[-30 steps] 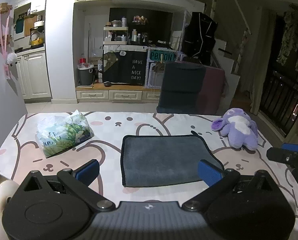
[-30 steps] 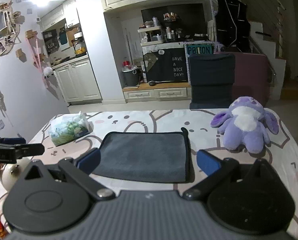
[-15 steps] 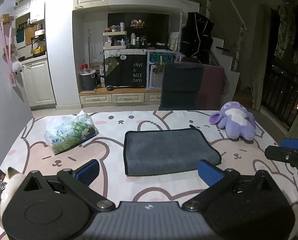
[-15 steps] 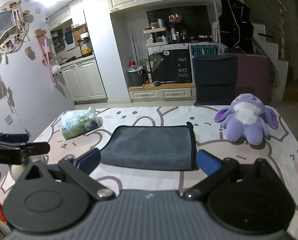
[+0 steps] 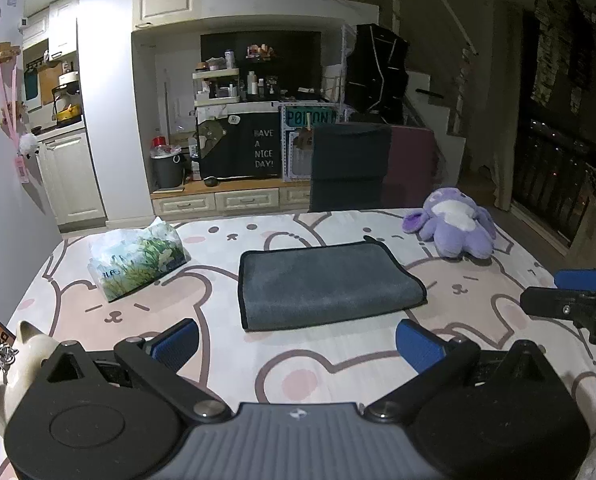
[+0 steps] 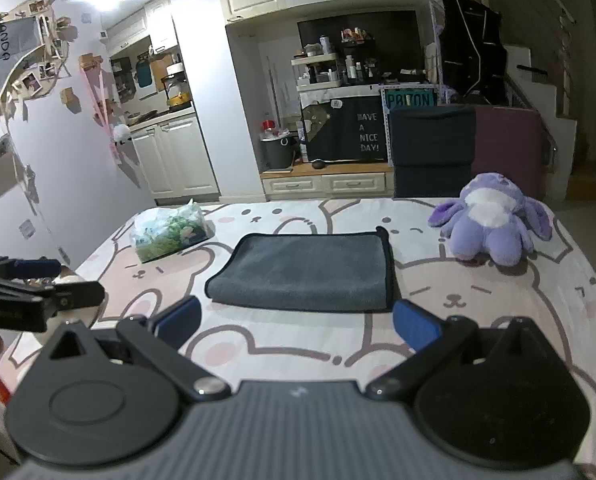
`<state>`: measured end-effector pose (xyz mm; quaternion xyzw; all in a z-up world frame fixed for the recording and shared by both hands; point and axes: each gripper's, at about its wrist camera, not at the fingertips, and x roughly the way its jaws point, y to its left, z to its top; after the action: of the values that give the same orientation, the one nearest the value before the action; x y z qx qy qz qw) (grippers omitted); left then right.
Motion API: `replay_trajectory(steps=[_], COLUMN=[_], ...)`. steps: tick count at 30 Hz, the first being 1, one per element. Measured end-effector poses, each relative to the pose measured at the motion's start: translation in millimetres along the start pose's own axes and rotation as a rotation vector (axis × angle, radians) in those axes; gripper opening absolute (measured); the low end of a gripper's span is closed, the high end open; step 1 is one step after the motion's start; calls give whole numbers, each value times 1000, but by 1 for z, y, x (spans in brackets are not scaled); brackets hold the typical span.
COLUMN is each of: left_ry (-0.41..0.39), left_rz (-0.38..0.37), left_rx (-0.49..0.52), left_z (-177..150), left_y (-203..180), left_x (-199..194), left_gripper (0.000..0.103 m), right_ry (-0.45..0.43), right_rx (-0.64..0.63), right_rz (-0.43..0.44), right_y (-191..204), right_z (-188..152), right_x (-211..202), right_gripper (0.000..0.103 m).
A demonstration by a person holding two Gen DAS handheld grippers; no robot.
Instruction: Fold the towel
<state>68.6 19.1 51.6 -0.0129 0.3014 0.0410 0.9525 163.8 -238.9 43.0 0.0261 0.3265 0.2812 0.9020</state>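
A dark grey towel (image 5: 322, 282) with black edging lies folded flat in the middle of the table; it also shows in the right wrist view (image 6: 306, 270). My left gripper (image 5: 296, 344) is open and empty, above the table's near side, well short of the towel. My right gripper (image 6: 296, 324) is open and empty, also back from the towel's near edge. The right gripper shows at the right edge of the left wrist view (image 5: 570, 296). The left gripper shows at the left edge of the right wrist view (image 6: 38, 288).
The table wears a pink and white bunny-print cloth (image 5: 338, 364). A tissue pack (image 5: 136, 258) lies left of the towel. A purple plush toy (image 5: 454, 224) sits at the far right. A white cat figure (image 5: 22, 364) stands at the near left. A dark chair (image 5: 350, 168) stands behind the table.
Both grippers have drawn back and up from the towel, which now looks smaller and farther away. Both stay open. The towel has not moved.
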Motion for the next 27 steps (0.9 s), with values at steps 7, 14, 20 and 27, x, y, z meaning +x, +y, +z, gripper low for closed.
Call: replay_trajectory(steps=[7,14,20,27], left_ry=[9,16,-2,-9], left_rz=[3,-15,-24,-22], left_rx=[5,10,14,50], left_z=[-18,-35,-46,-57], left_y=[-3,-5,-9,-15], left_x=[-8,-15,-24,-29], left_gripper=[103,103,103,103], right_ry=[-6,2,7,3], right_rx=[-14,-30,-47,-68], right_rz=[-13,-22,-13,-17], right_y=[5,8,14,18], right_z=[-19,-32,-44,-55], right_x=[-13,-20,-28,-35], right_gripper=[103,103,103,103])
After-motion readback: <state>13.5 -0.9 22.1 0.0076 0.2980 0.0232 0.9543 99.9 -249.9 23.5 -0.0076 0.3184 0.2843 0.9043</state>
